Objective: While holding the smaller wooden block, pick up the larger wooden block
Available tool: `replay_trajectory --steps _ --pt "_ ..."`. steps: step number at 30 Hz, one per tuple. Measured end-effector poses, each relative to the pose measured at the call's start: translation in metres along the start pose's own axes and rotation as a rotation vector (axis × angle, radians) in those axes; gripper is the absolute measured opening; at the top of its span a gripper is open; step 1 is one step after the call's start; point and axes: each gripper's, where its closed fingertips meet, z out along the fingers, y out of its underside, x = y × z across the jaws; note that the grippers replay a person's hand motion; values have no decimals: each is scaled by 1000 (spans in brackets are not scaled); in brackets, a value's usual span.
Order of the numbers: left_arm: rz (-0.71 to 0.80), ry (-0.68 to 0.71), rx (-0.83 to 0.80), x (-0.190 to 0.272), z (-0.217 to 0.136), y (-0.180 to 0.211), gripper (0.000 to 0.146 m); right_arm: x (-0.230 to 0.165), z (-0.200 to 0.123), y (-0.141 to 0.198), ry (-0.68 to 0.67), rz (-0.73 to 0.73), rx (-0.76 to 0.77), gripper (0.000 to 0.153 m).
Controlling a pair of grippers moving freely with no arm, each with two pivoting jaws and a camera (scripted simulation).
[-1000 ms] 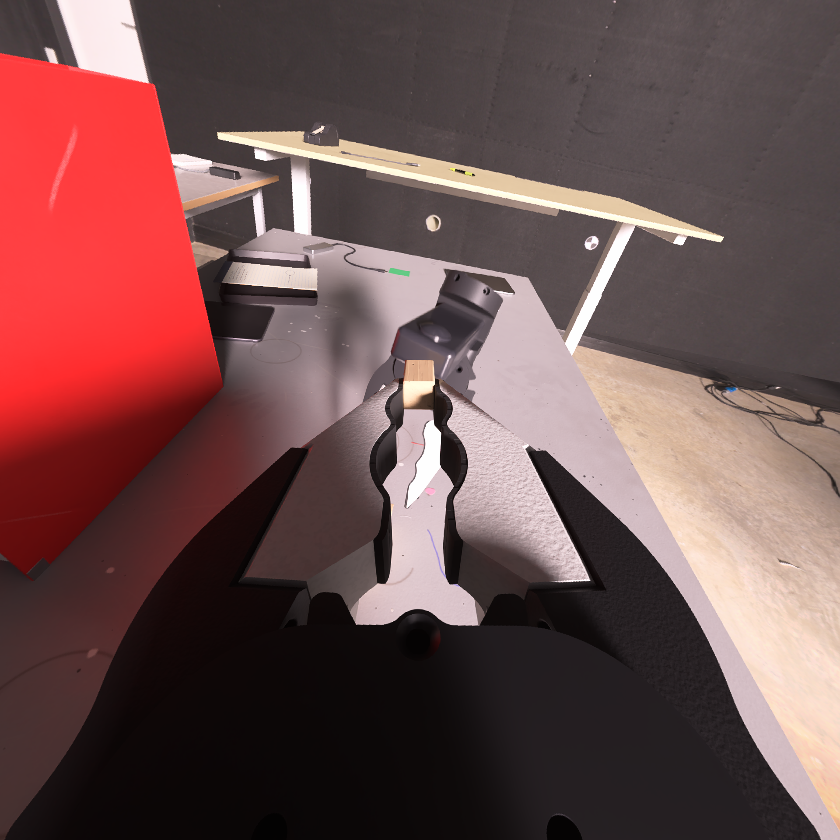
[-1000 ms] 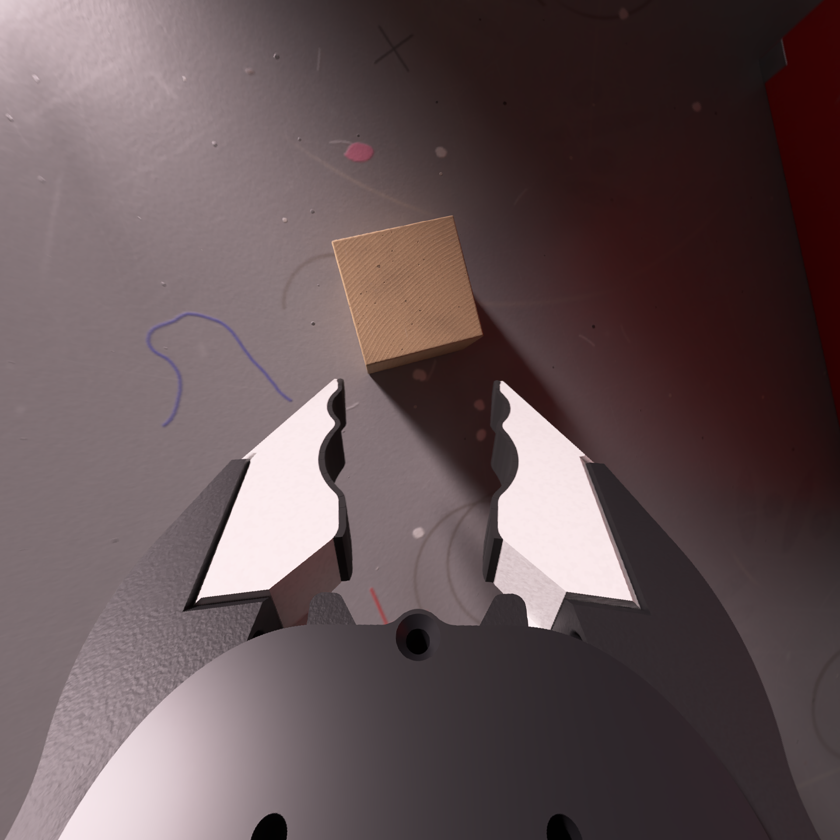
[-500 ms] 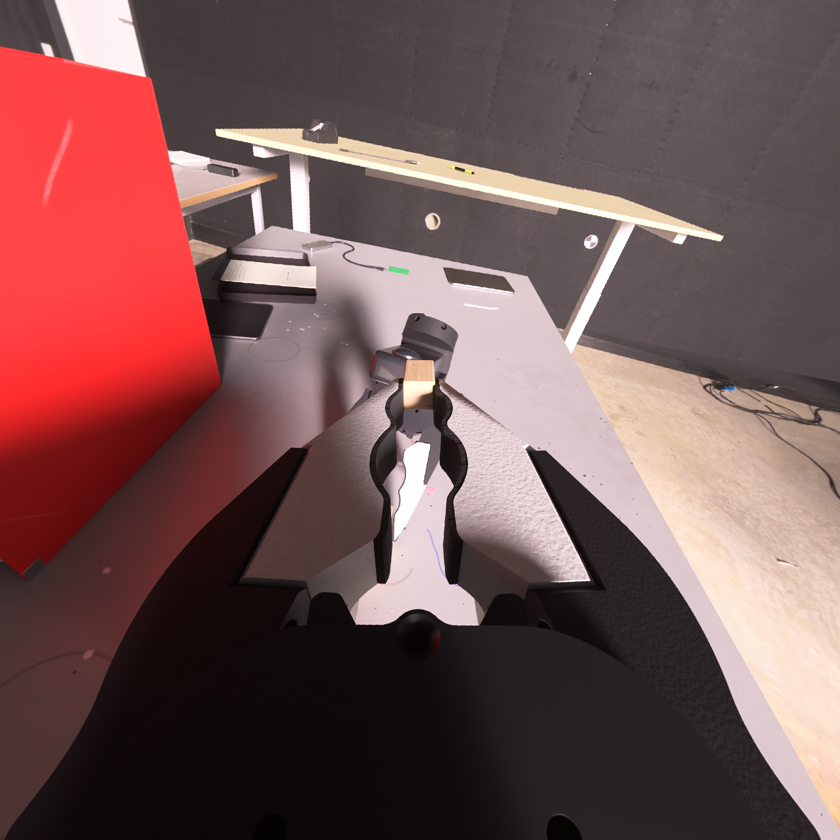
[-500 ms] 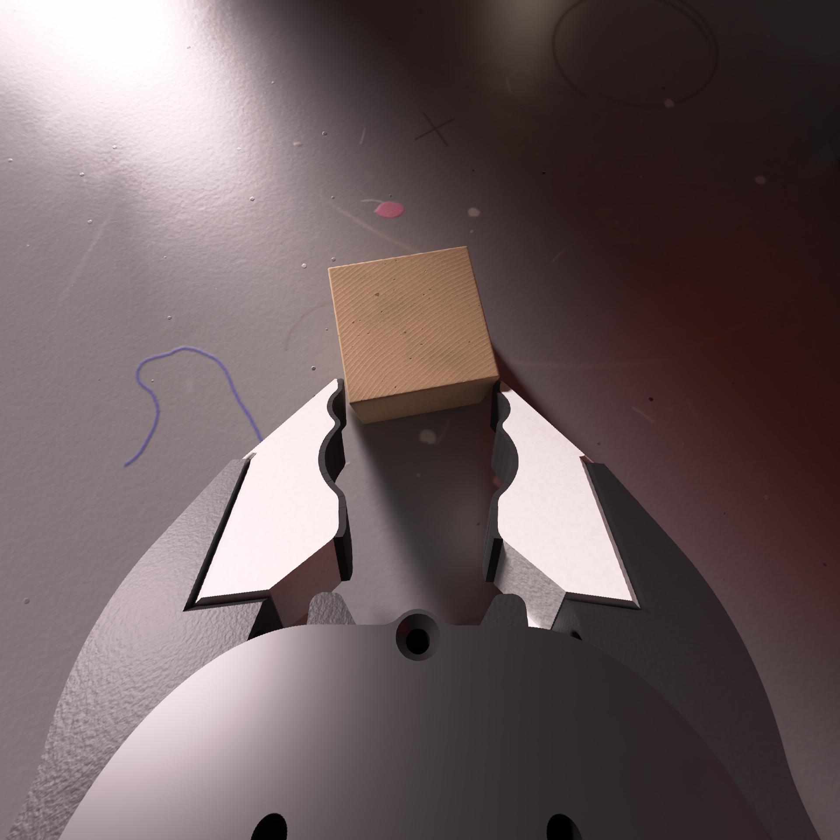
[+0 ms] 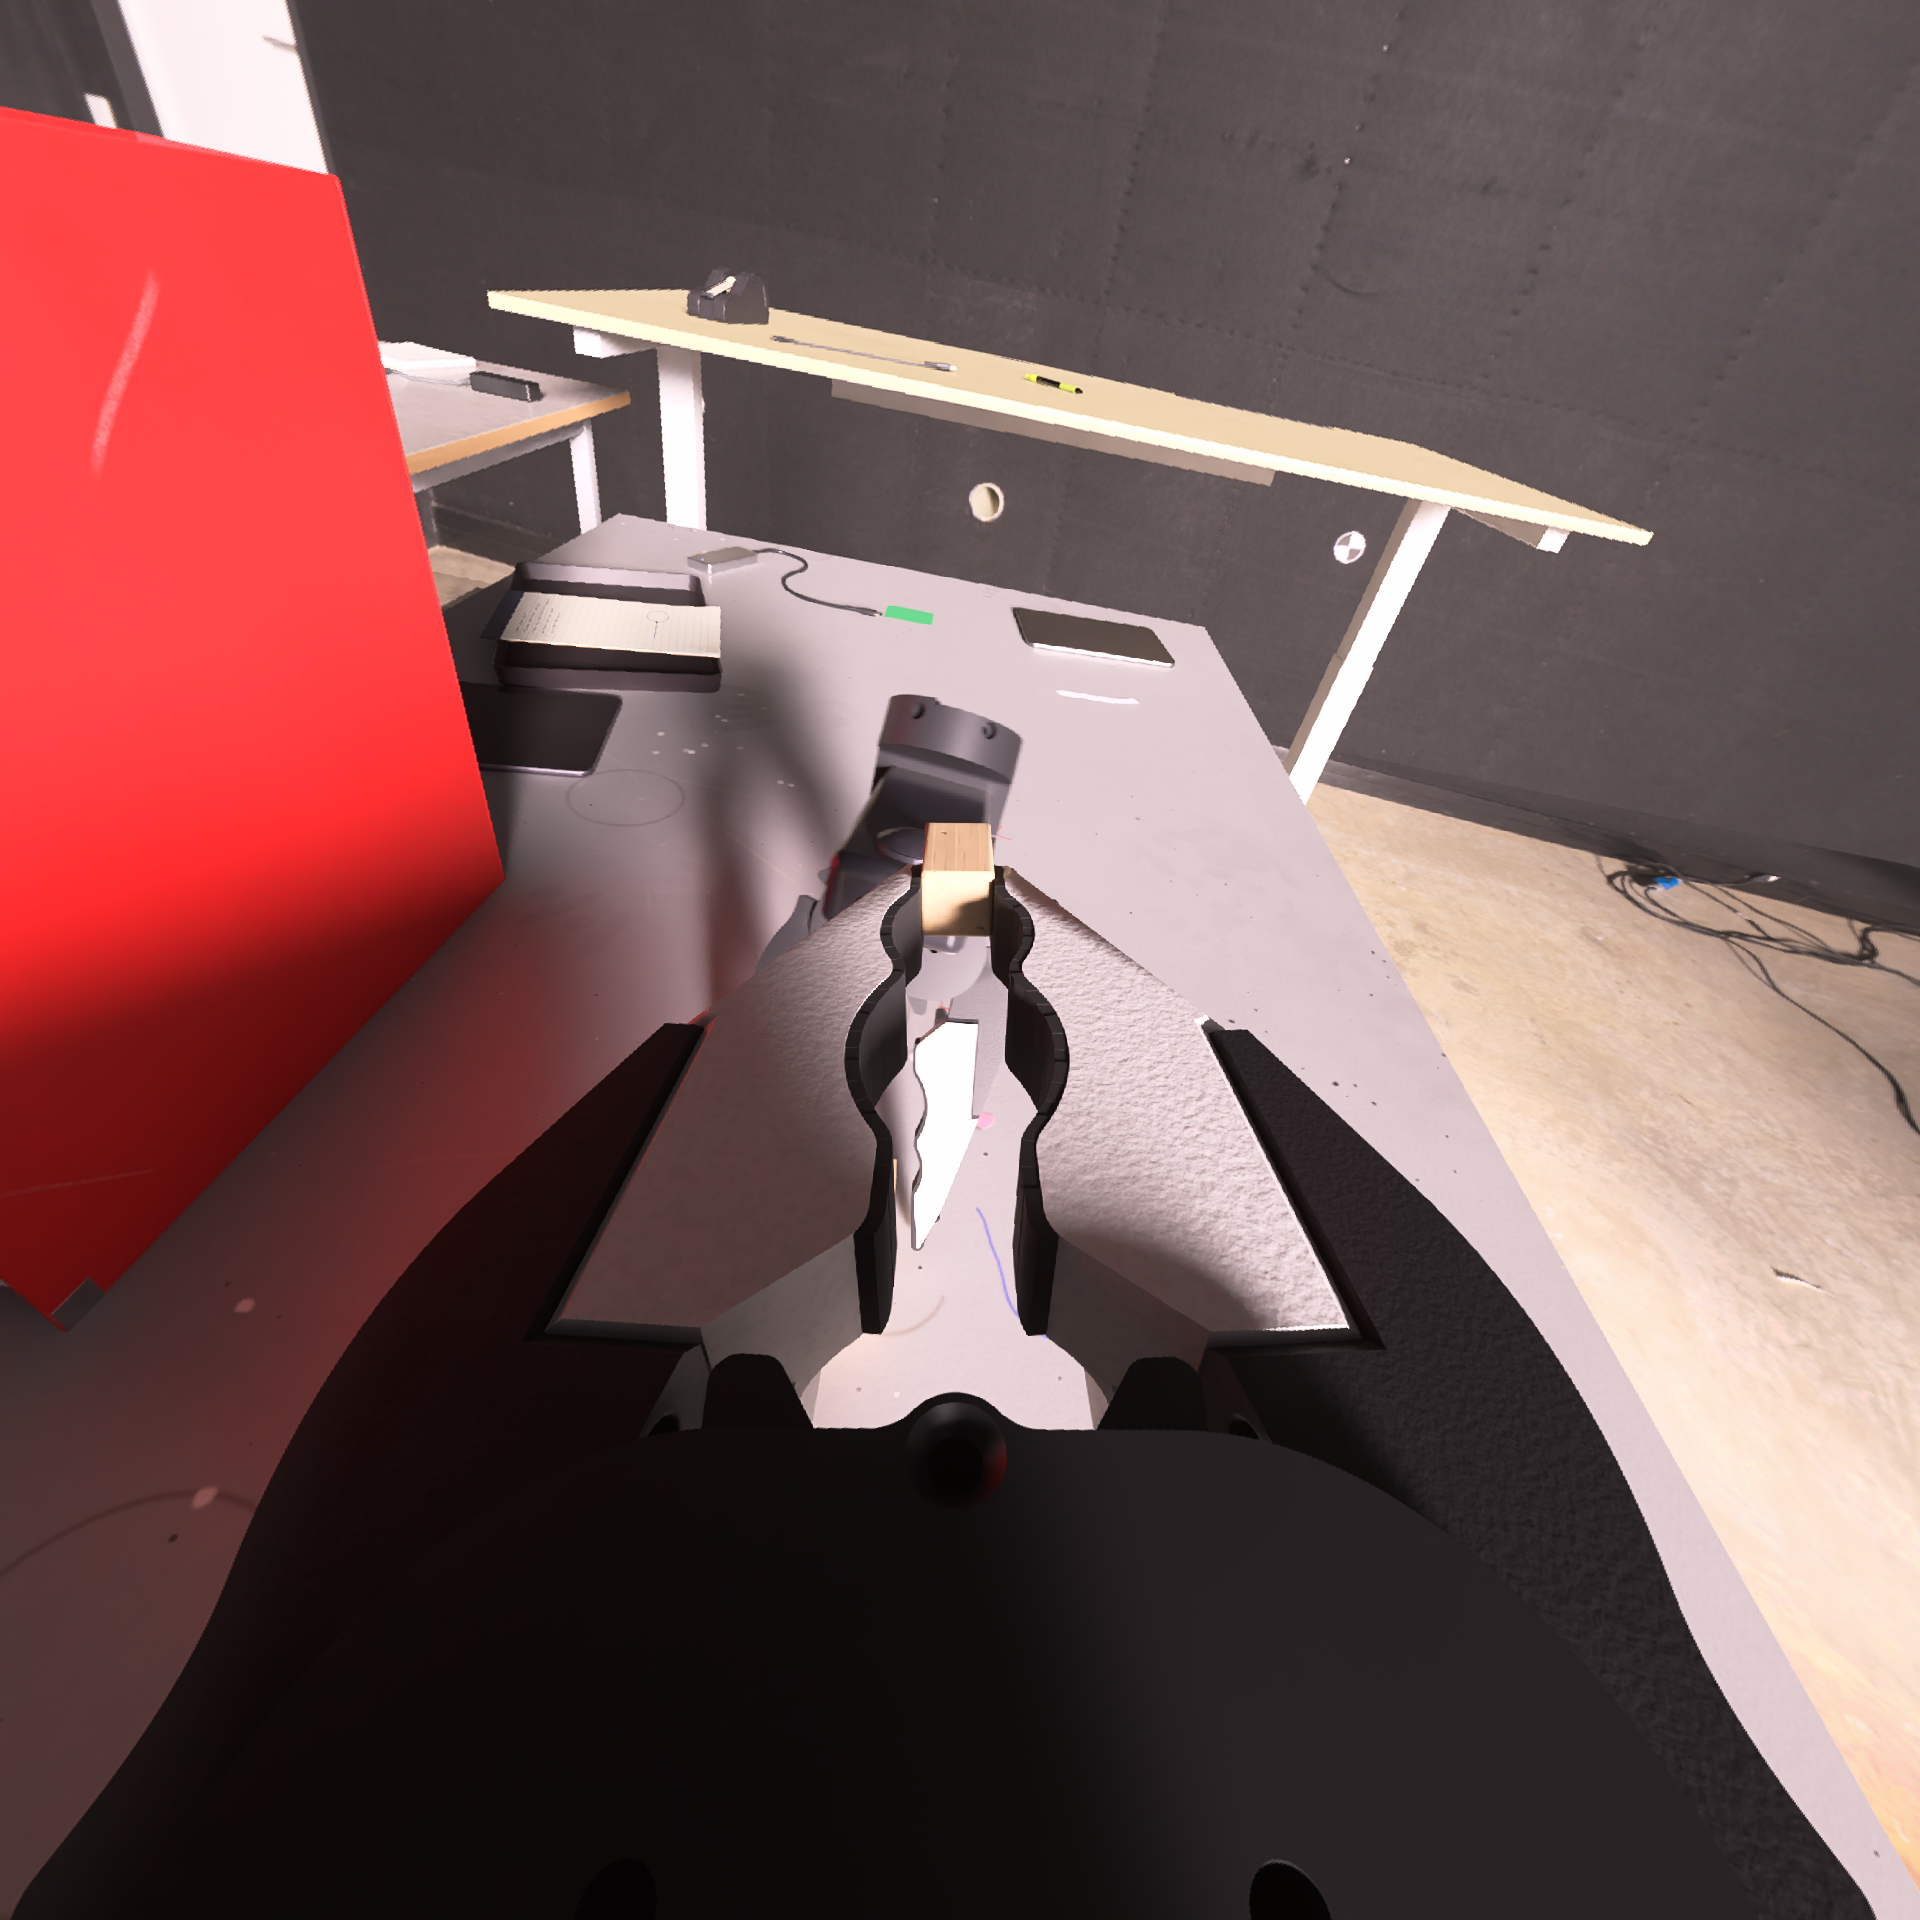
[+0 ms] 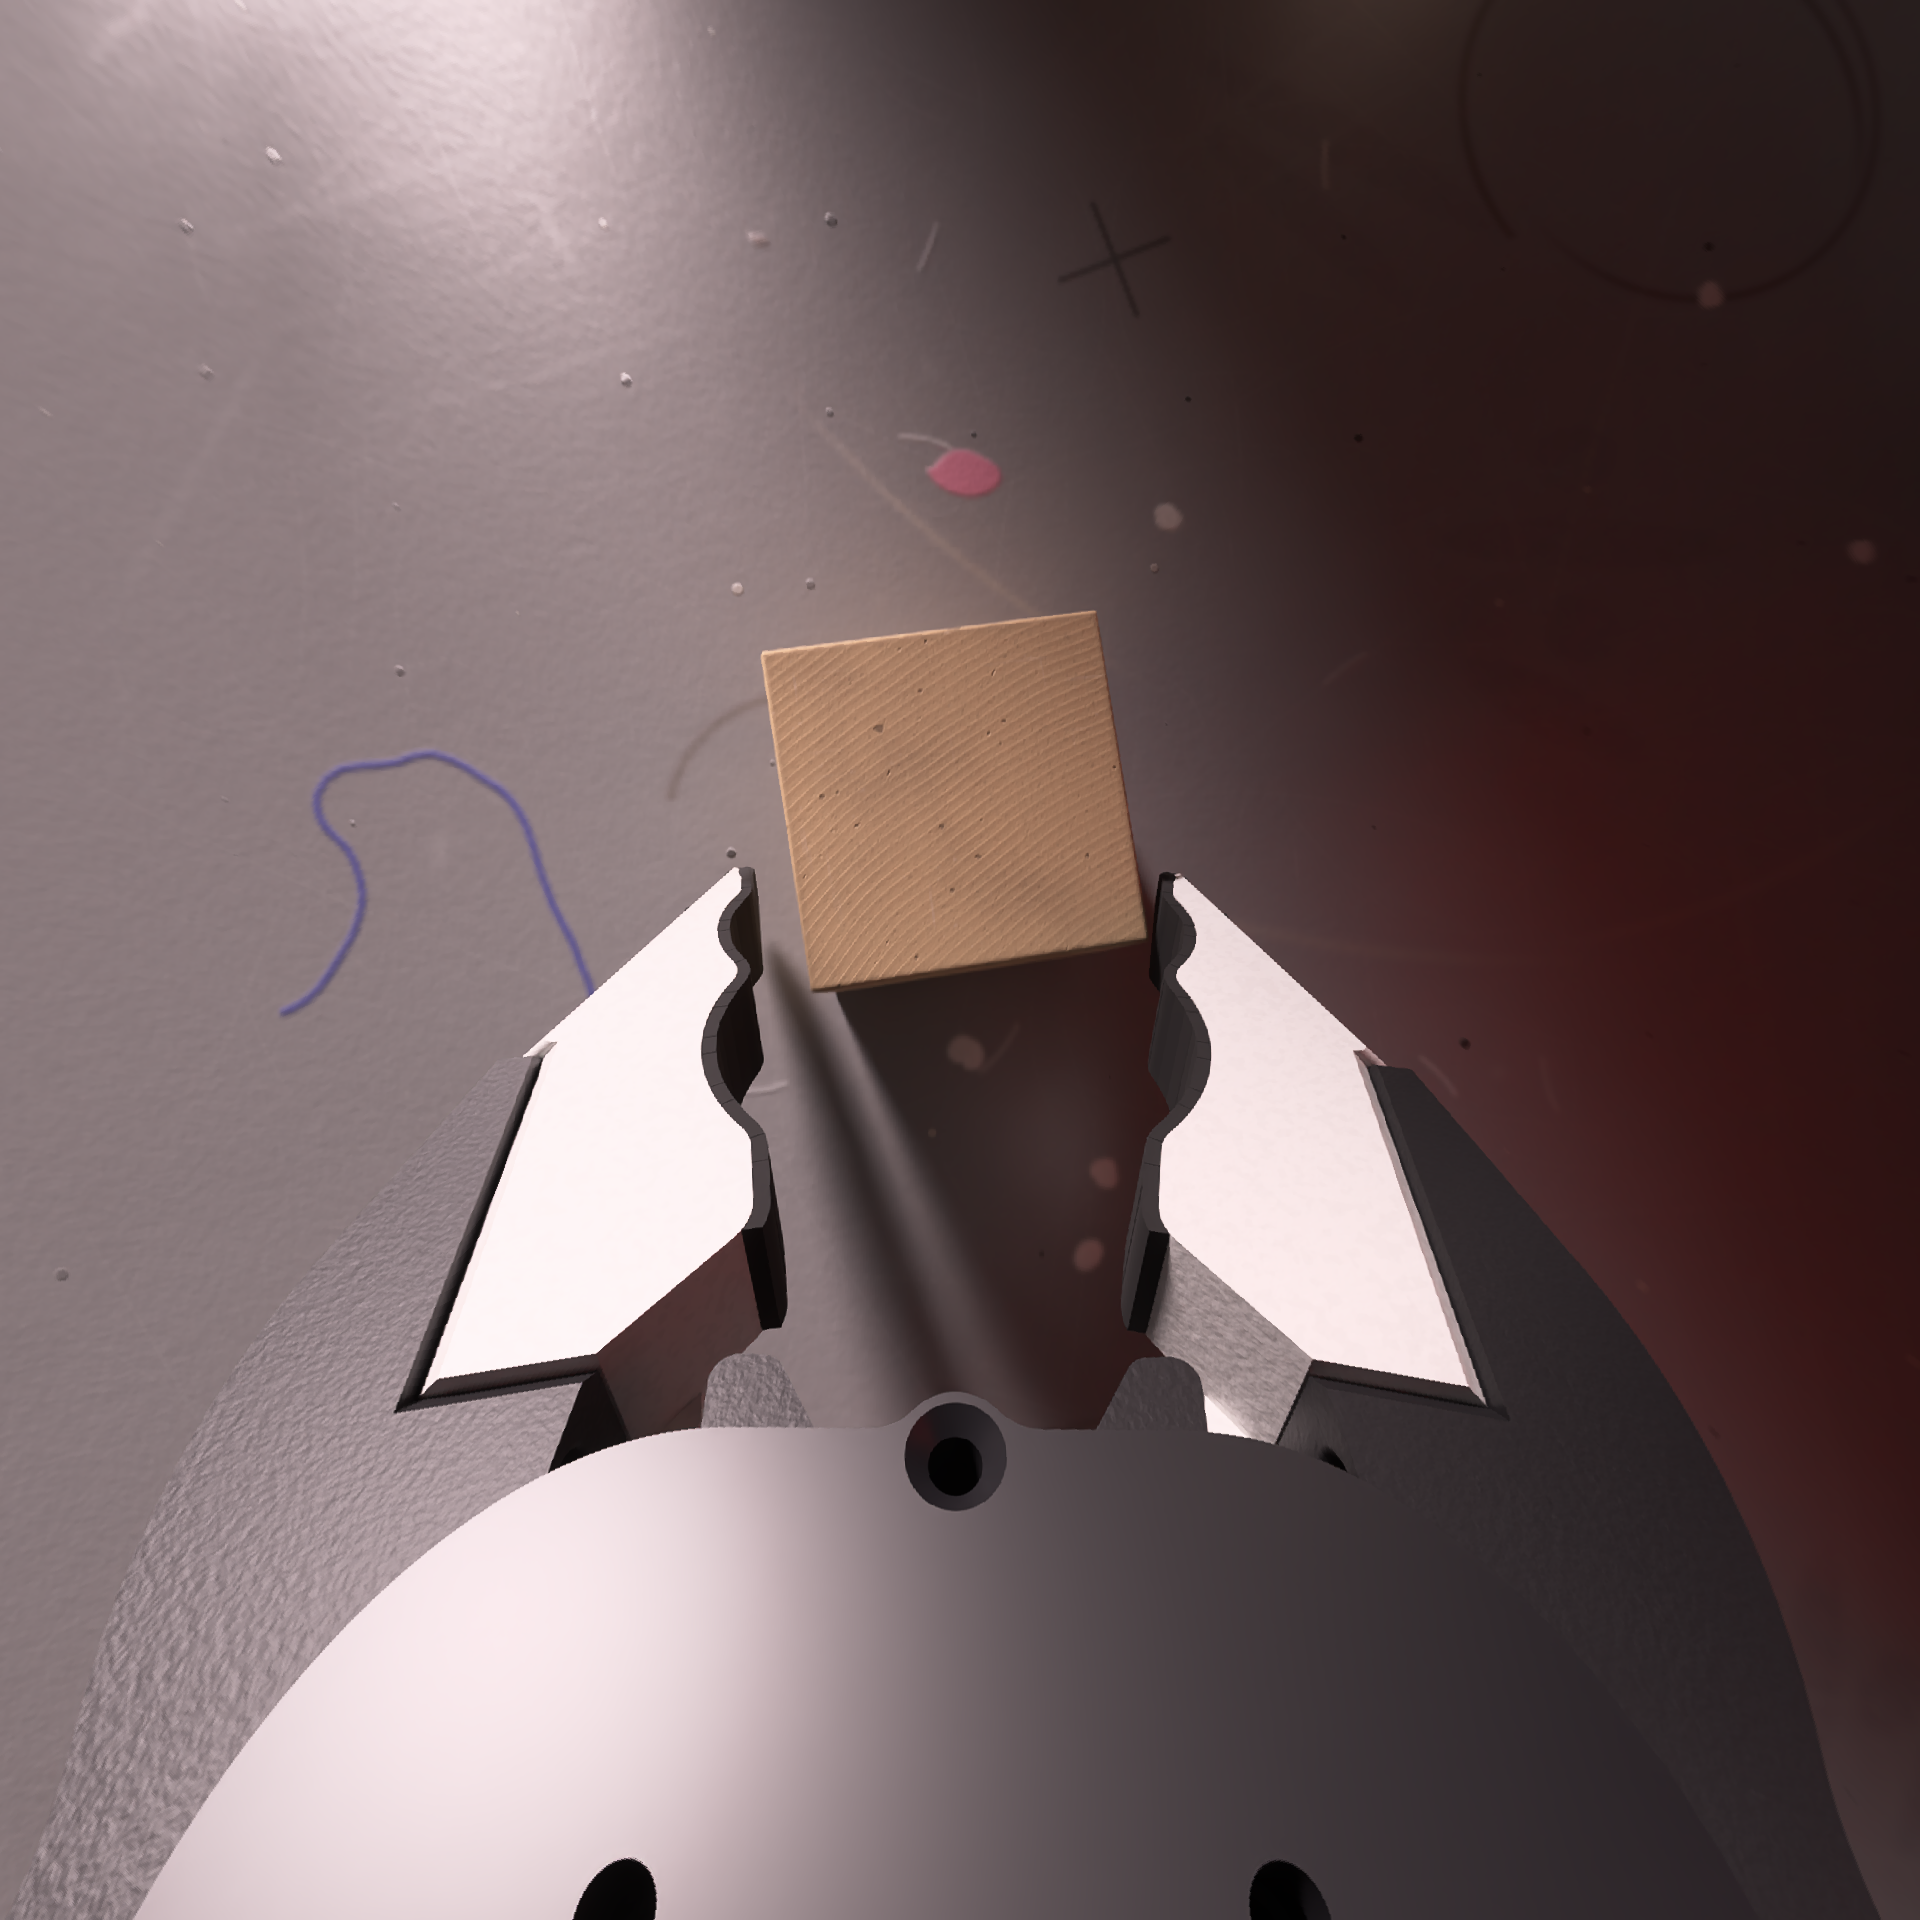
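My left gripper [image 5: 958,891] is shut on the smaller wooden block [image 5: 956,878] and holds it at its fingertips above the grey table [image 5: 1195,862]. The other gripper [image 5: 935,769] shows just beyond it, pointing down at the table. In the right wrist view the larger wooden block [image 6: 951,795] lies flat on the grey table [image 6: 416,468]. My right gripper [image 6: 954,894] is open, and the block's near edge sits between its fingertips [image 6: 732,904], with a small gap on each side. The larger block is hidden in the left wrist view.
A red panel [image 5: 208,675] stands along the table's left side. Notebooks [image 5: 613,634], a dark tablet [image 5: 1091,636] and a cable [image 5: 821,592] lie at the far end. The table's right edge drops to the floor [image 5: 1610,1143]. A beige desk [image 5: 1039,400] stands behind.
My right gripper has come down and forward, so the larger block's near edge now lies between its open fingers. The left gripper keeps holding the smaller block nearly still.
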Motion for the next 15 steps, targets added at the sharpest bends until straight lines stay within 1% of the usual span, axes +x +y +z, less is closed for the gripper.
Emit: replay_trajectory --steps 2,4,7,9,12,15 --pt "4 -1 -4 1 -1 0 11 1 3 -2 -42 21 36 75" --pt "10 -5 -5 1 -3 -1 11 2 3 -2 -49 24 72 66" --pt "13 -10 -4 -1 -5 -2 11 1 2 -3 -60 55 87 66" --pt "14 -13 -4 -2 -6 -2 11 -1 -2 -4 -88 111 104 66" --pt "20 -22 -10 -4 -7 -2 11 -2 -13 -10 -119 177 186 66" --pt "24 -30 -12 -5 -8 -2 11 -1 -35 -21 -142 231 296 66"
